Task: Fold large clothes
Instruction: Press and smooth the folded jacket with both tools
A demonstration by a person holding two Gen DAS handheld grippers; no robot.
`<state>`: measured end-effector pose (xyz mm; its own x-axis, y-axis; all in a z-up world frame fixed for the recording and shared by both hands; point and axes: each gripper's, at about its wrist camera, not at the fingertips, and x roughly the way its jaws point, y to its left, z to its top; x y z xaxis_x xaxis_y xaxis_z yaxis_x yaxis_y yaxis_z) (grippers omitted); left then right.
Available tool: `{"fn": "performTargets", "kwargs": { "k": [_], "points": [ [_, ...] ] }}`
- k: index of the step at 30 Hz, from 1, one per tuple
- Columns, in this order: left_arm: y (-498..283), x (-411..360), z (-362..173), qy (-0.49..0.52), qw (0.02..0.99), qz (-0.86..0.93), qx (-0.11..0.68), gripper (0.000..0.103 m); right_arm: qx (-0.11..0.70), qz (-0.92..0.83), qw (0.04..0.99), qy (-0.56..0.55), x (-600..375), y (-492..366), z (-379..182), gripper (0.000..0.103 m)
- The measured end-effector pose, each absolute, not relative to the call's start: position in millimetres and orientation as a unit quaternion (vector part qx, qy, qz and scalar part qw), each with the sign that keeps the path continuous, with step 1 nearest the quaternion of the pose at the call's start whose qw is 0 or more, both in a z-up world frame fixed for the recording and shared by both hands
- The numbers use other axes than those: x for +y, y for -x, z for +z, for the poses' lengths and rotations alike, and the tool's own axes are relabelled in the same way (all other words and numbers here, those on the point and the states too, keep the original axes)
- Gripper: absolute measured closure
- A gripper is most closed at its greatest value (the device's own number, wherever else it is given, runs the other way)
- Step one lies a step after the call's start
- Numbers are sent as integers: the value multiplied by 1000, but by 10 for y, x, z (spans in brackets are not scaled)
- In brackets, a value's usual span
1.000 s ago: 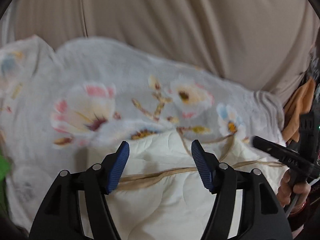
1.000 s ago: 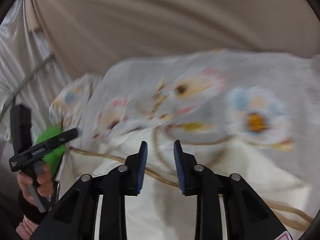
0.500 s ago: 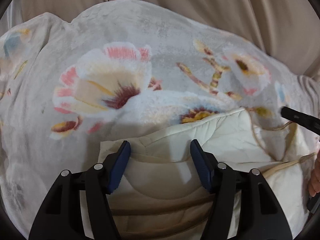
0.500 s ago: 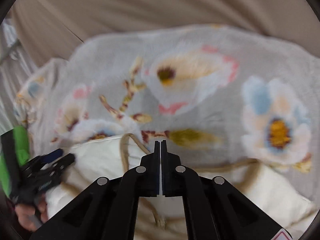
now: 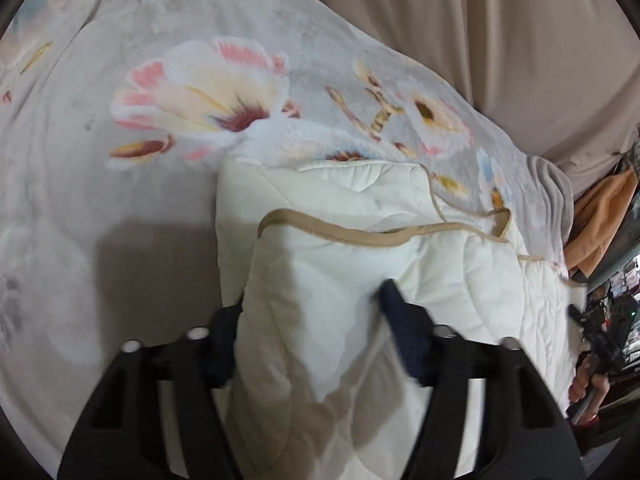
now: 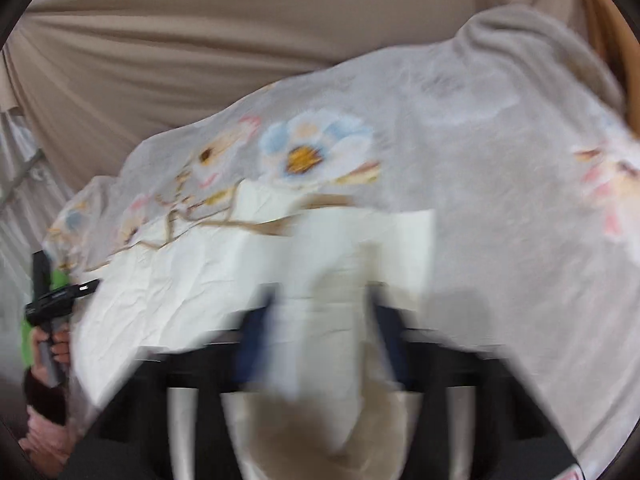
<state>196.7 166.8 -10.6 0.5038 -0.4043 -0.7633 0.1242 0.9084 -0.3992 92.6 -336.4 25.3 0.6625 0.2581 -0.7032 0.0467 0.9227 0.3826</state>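
Observation:
A cream quilted garment with tan trim lies folded on a grey floral blanket. In the left wrist view my left gripper holds a thick bunch of the cream fabric between its blue pads, with one pad partly hidden behind the cloth. In the right wrist view, which is blurred by motion, my right gripper holds a fold of the same garment between its pads. The right gripper shows at the right edge of the left wrist view, and the left gripper shows at the left edge of the right wrist view.
The grey floral blanket covers the surface under the garment. Beige curtain fabric hangs behind it. An orange cloth sits at the far right. A green item shows at the left edge.
Both grippers have moved down onto the cream garment and now have thick folds of it between their pads. The right gripper was fully shut and empty half a second ago.

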Motion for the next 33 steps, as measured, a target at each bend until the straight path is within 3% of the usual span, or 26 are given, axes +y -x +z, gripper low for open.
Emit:
{"fn": "performTargets", "kwargs": {
  "k": [1, 2, 6, 9, 12, 14, 16, 17, 19, 22, 27, 30, 33],
  "points": [
    [-1946, 1638, -22, 140, 863, -151, 461, 75, 391, 58, 899, -190, -3327, -951, 308, 92],
    [-1917, 1624, 105, 130, 874, -149, 444, 84, 370, 57, 909, -183, -3342, -904, 423, 93],
    [-1919, 1663, 541, 137, 896, -157, 393, 89, 268, 72, 946, -169, -3210, -876, 1009, 94],
    [-2096, 1594, 591, 102, 912, -124, 377, 89, 277, 47, 947, -157, -3248, -1112, 969, 94],
    [-2419, 1491, 184, 80, 898, -95, 423, 84, 376, -2, 915, -147, -3337, -1615, 280, 94],
    [-2573, 1414, -158, 66, 892, -76, 440, 65, 417, -6, 895, -158, -3327, -1771, -147, 89],
    [-2593, 1421, -203, 63, 898, -62, 432, 60, 413, -9, 894, -172, -3371, -1743, -154, 88],
    [-2567, 1420, -151, 52, 902, -47, 425, 51, 410, -17, 896, -168, -3382, -1714, -101, 88],
    [-2448, 1462, 26, 39, 915, -19, 402, 44, 394, -37, 904, -164, -3407, -1575, 56, 81],
    [-2096, 1562, 447, 45, 937, -33, 344, 38, 335, -56, 927, -158, -3412, -1172, 419, 75],
    [-1477, 1264, 925, 24, 953, -100, 285, 35, 290, 33, 951, -105, -2704, -721, 797, 74],
    [-1223, 782, 773, -4, 939, -157, 306, 33, 318, 123, 937, -74, -2002, -668, 655, 76],
    [-1130, 387, 395, -19, 920, -183, 345, 33, 364, 189, 911, -43, -1372, -687, 302, 84]
  ]
}}
